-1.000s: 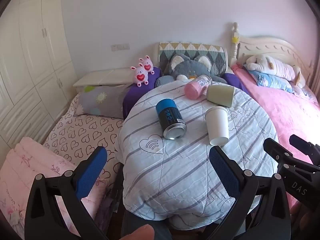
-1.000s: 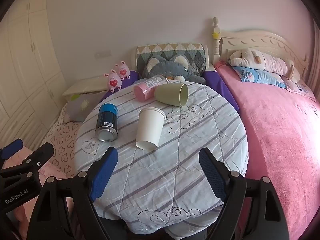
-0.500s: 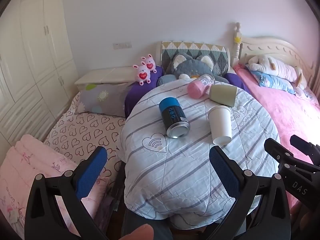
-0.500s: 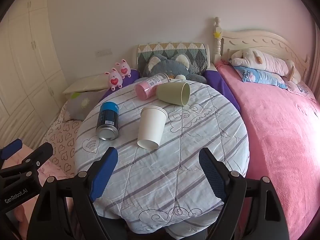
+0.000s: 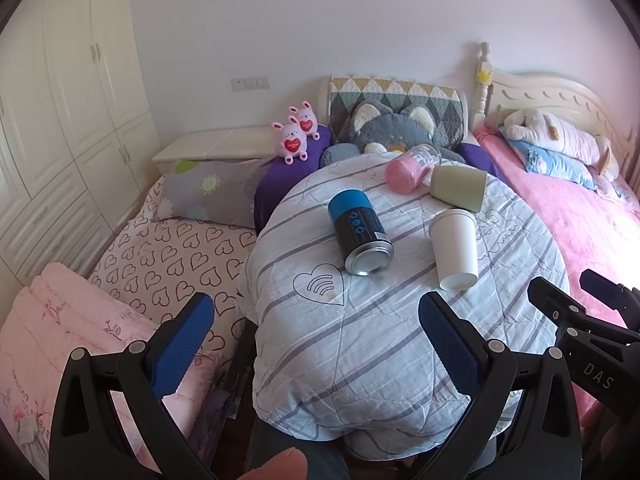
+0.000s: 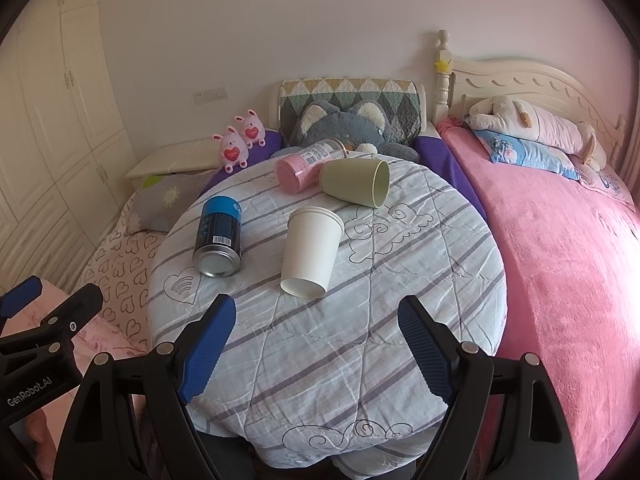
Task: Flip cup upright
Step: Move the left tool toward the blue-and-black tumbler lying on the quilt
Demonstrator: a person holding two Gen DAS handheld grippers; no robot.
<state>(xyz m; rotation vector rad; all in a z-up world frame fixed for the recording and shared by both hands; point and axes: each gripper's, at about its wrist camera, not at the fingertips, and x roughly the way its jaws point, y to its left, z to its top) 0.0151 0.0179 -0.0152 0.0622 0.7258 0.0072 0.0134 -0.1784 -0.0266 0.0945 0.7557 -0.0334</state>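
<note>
In the left wrist view, the left gripper point(image 5: 316, 320) was spread wide and empty; the white paper cup point(image 5: 455, 249) lay on its side on the striped cloth point(image 5: 360, 344), beyond the right finger, beside a blue can point(image 5: 359, 236).

In the right wrist view, the right gripper point(image 6: 316, 322) gaped wide, holding nothing. The white paper cup point(image 6: 310, 252) lay ahead between its fingers, base toward them, the green cup point(image 6: 356, 182) further beyond.

We're in a home bedroom: a pink-covered bed point(image 6: 560, 264) with carved headboard point(image 6: 520, 76), plush toys point(image 6: 536, 124) on pillows, a white wardrobe point(image 5: 60, 120) along the wall, heart-print bedding point(image 5: 168, 256).
</note>
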